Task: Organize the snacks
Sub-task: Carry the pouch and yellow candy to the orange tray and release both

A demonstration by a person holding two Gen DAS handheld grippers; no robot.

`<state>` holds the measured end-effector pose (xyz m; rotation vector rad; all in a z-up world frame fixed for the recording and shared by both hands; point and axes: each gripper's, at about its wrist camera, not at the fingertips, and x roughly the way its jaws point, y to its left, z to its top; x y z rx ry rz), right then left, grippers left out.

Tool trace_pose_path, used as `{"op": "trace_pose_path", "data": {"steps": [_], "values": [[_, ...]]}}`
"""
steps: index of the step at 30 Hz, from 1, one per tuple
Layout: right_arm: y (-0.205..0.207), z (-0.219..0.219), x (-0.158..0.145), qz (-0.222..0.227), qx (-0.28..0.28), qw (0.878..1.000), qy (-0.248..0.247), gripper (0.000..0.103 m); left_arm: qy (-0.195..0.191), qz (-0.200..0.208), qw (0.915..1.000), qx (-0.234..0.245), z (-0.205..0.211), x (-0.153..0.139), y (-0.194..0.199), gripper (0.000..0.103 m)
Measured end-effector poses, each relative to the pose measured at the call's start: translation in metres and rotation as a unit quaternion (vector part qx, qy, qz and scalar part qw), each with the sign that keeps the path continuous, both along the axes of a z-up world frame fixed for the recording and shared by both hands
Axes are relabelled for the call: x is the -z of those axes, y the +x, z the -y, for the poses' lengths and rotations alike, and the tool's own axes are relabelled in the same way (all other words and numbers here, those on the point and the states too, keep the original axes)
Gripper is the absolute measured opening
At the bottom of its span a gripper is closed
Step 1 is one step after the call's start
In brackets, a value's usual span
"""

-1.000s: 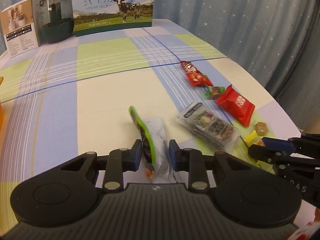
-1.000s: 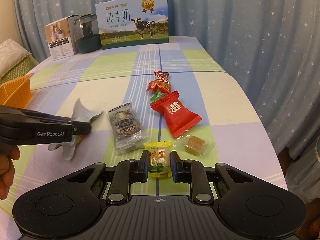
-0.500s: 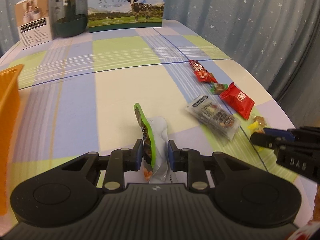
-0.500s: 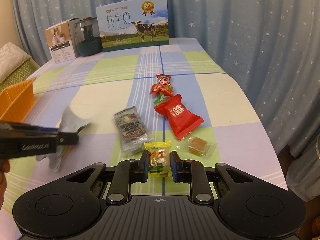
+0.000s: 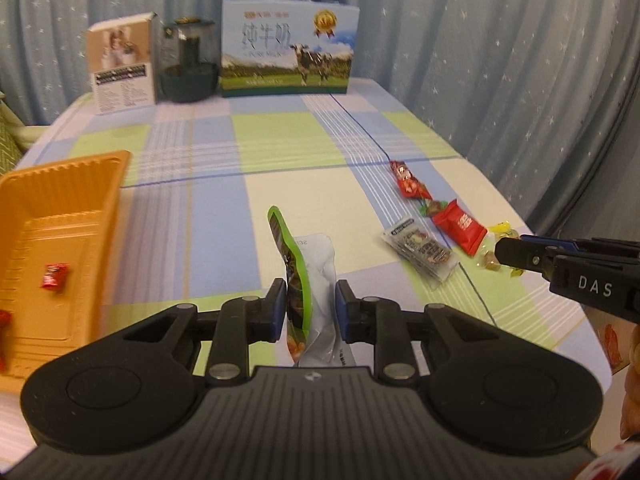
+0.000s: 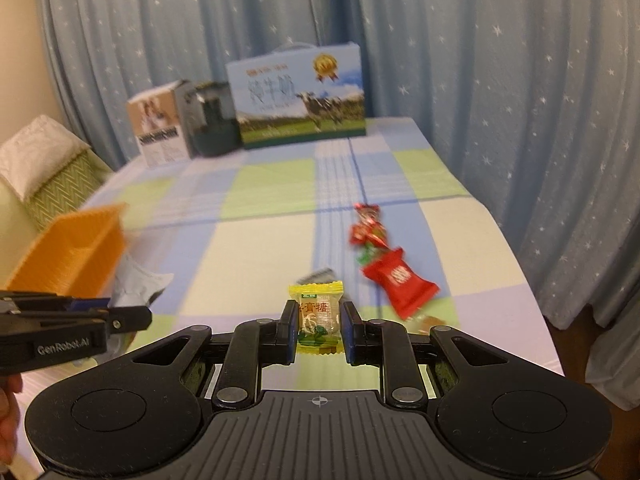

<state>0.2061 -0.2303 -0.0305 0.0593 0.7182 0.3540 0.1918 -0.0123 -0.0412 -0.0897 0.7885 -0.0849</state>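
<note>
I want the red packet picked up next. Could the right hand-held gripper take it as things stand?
Probably not yet: the right hand-held gripper is shut on a yellow candy. The red packet lies unobstructed on the table, so the way is free once the candy is dropped.

**Checked desk, snacks along its right side**

The desk wears a cloth of blue, green and cream checks. At its far edge stand a small white carton, a dark green appliance and a blue milk gift box printed with a cow. An orange tray sits at the left, with a red candy inside. On the right lie, in a loose line, a red twisted candy wrapper, a red pillow packet, a clear nut-bar packet and a small amber candy.
</note>
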Motion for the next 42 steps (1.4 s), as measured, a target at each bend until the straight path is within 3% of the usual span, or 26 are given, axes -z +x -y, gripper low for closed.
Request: {"op": "trace_pose_path", "data": {"steps": [15,27,42], "values": [[-0.054,-0.069,-0.039,0.018,-0.059,0.998,0.024,0.022,0.005,0.026,0.9980,-0.057,-0.053,-0.049,-0.075,0.023],[-0.073,-0.130,-0.050,0.022,-0.117,0.992,0.032,0.022,0.015,0.038,0.9933,-0.108,-0.106,-0.067,-0.118,0.023],[-0.048,-0.219,-0.033,-0.008,-0.185,0.982,0.046,0.022,0.039,0.027,0.9885,-0.143,-0.185,-0.062,-0.114,0.023]]}}
